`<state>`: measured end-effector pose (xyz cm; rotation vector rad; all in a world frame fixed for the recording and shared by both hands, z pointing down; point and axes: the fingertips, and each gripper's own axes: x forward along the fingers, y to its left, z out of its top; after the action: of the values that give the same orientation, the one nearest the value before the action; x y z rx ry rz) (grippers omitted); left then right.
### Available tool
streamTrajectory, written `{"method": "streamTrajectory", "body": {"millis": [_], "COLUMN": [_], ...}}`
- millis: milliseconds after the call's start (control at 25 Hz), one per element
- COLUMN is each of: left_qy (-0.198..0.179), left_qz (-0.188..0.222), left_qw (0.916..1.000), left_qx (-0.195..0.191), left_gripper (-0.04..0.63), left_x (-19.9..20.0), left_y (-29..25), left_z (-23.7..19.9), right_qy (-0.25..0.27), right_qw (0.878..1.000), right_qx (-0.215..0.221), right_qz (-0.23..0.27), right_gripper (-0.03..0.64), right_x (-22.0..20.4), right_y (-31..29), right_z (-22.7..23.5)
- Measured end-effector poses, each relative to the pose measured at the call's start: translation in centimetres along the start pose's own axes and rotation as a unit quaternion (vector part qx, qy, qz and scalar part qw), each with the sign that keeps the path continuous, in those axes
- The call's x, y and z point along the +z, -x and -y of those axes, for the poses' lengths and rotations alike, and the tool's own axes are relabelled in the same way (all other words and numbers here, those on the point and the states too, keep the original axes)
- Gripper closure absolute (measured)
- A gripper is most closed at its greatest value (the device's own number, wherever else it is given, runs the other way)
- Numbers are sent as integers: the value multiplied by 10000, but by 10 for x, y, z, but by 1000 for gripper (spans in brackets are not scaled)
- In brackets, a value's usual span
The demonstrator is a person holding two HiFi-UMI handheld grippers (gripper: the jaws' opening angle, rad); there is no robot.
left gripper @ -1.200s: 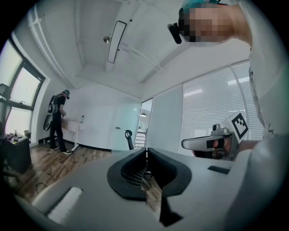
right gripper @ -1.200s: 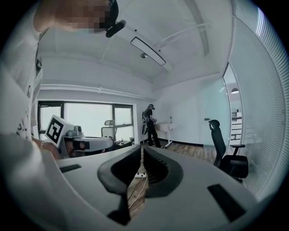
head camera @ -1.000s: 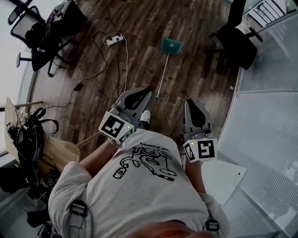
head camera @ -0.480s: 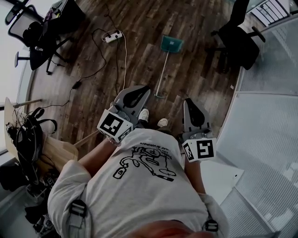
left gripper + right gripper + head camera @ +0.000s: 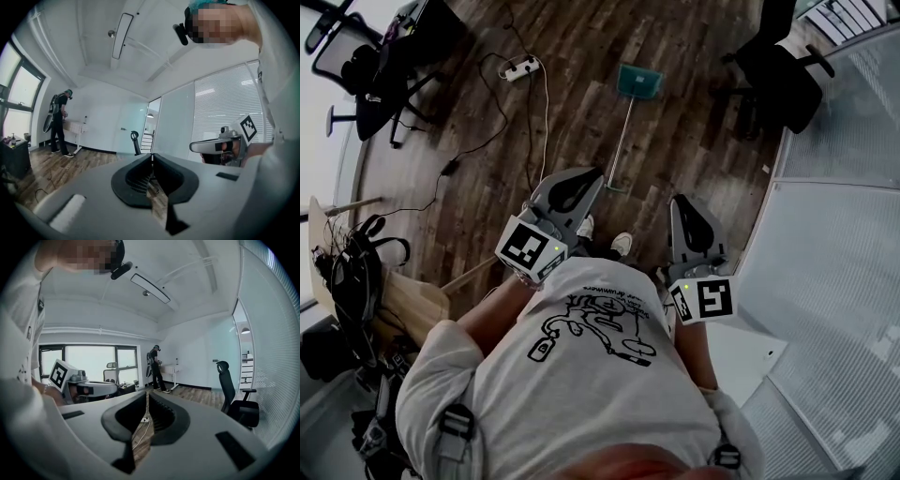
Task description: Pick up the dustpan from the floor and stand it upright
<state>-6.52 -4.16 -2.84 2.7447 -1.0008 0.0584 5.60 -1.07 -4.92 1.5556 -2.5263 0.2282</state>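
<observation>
The dustpan lies flat on the wood floor in the head view, its teal pan (image 5: 639, 81) far from me and its long thin handle (image 5: 621, 141) running back toward my feet. My left gripper (image 5: 596, 174) is held in the air just left of the handle's near end, shut with nothing in it. My right gripper (image 5: 683, 201) hangs to the right of the handle, also shut and holding nothing. In the left gripper view the jaws (image 5: 151, 155) meet on nothing. In the right gripper view the jaws (image 5: 146, 393) are closed too. Neither gripper view shows the dustpan.
A white power strip (image 5: 525, 66) and its cable (image 5: 546, 112) lie on the floor left of the dustpan. Black office chairs stand at the top left (image 5: 375, 75) and top right (image 5: 783, 80). A glass partition (image 5: 834, 216) runs along the right. Another person (image 5: 58, 122) stands far off.
I have stepped toward the dustpan; a second shoe now shows below the grippers. Both grippers have moved forward with me and stay shut. The handle's near end lies closer to the left gripper.
</observation>
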Motion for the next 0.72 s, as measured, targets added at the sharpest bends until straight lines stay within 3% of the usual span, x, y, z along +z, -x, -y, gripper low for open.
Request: {"method": "streamTrajectory", "body": {"millis": [280,720], "left_qy": [-26,20], "left_qz": [-167,-600], "left_qw": [9998,9980], "left_qx": [-112,-184], "left_gripper": [586,586], "left_x": [-19,-82], "left_y": [-14,-25], "left_z": [6,-1], "right_qy": [-55,-265], "right_qw": [9999,9982], "right_qx": [13,-33], "right_qz": [-161,-539], "right_gripper": [600,600], "right_x": [-25,-88], "right_y": [2,-6], "right_z": [11,22]}}
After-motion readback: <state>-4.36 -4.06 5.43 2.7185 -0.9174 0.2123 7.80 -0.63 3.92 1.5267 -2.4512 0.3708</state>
